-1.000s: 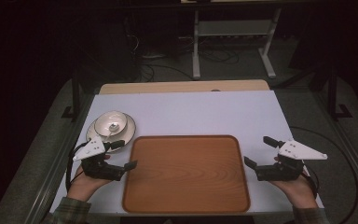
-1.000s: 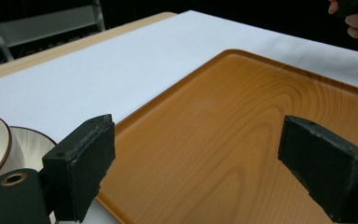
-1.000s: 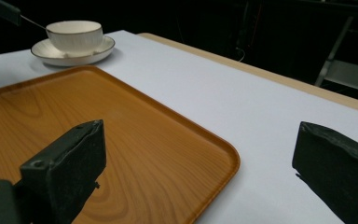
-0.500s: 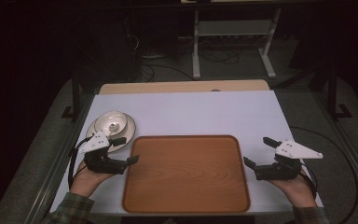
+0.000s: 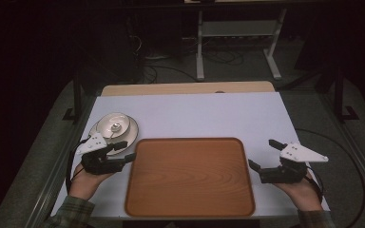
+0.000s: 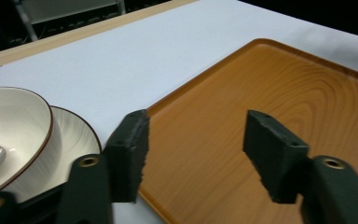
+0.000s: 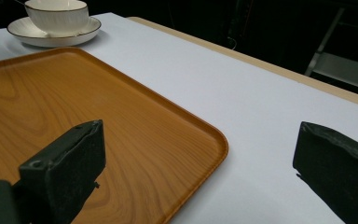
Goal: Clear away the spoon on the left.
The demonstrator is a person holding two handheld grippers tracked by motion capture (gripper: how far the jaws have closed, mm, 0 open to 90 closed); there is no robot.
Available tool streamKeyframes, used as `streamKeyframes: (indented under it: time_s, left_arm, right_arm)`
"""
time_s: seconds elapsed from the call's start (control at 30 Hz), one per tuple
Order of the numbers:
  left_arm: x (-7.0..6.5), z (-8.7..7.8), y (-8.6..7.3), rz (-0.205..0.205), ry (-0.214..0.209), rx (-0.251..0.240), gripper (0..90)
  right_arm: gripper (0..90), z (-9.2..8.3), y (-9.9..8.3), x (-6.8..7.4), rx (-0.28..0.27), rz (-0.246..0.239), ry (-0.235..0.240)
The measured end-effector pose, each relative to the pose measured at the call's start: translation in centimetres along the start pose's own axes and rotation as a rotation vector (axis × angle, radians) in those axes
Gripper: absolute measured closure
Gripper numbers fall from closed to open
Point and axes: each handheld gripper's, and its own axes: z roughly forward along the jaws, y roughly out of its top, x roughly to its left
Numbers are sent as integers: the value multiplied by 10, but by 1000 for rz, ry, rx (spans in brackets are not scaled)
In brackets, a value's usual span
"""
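Overhead, both grippers are seen flanking the wooden tray (image 5: pixel 190 178) on the table (image 5: pixel 204 114).
Left gripper (image 6: pixel 193 149): jaws just narrowed, nothing gripped, tray edge between them; something pale, perhaps a spoon, lies in the bowl (image 6: pixel 9 126). Right gripper (image 7: pixel 200 163): spread wide, holding nothing, tray corner between.

Dim room beyond, evenly lit table (image 5: pixel 209 114), soft shadows, slightly grainy high view.

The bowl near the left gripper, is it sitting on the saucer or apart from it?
Touching. In the right gripper view the bowl stands directly on the saucer, with no gap under its base.
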Motion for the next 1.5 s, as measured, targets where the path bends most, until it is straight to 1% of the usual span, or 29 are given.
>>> streamKeyframes:
  time_s: [0.07,0.1,0.13,0.17,0.2,0.23,0.27,0.3,0.33,0.43,0.5,0.53,0.57,0.63,0.77,1.07,1.23,1.27,1.3,1.33,1.4,1.5]
  left_arm:
    - [-2,-3,-1,-6,8,5,493]
    - [-2,-5,-1,-15,12,2,523]
    - [-2,-7,-2,-23,16,1,595]
    - [-2,-8,-3,-33,21,1,595]
    - [0,-12,-4,-47,23,2,652]
    - [0,-12,-4,-47,23,2,675]
    - [0,-14,-5,-49,22,3,675]
    - [0,-15,-6,-47,28,8,742]
    - [1,-17,-7,-47,32,12,742]
    - [2,-24,-11,-49,52,11,834]
    - [6,-28,-15,-55,60,17,877]
    - [11,-30,-18,-66,62,20,894]
    - [11,-30,-18,-66,62,20,897]
    - [17,-31,-21,-75,62,25,898]
    - [26,-28,-23,-83,58,17,899]
    - [37,-15,-26,-67,53,23,899]
    - [43,-10,-31,-66,65,38,899]
    - [46,-9,-32,-66,74,33,899]
    - [46,-9,-32,-66,74,33,899]
    - [47,-9,-33,-67,85,26,899]
    - [51,-10,-33,-81,91,-3,899]
    - [54,-9,-33,-84,102,-8,899]
  right_arm:
    - [17,0,0,0,1,-2,-2]
    - [17,0,0,0,2,0,-3]
    - [17,1,0,-1,-2,3,-4]
    - [17,1,0,-1,-2,3,-4]
    - [17,1,0,-1,-4,4,-3]
    - [17,1,0,-1,-4,4,-3]
    - [17,1,0,-1,-2,3,-2]
    - [17,2,0,0,2,-3,-1]
    - [17,2,0,0,2,-3,-1]
    - [17,2,0,1,1,-6,0]
    - [17,2,0,1,6,-5,-4]
    - [17,1,-1,2,10,-6,-3]
    - [17,1,-1,2,10,-6,-3]
    - [17,1,-1,2,11,-5,-8]
    - [17,1,-2,1,14,-2,-12]
    - [17,1,-4,-1,24,-3,-8]
    - [17,2,-4,-1,23,-4,-5]
    - [17,2,-4,-1,23,-4,-6]
    - [17,2,-4,-1,23,-4,-6]
    - [17,2,-4,-1,22,-2,-7]
    - [17,2,-4,-1,24,-3,-8]
    - [17,2,-4,-1,23,-2,-8]
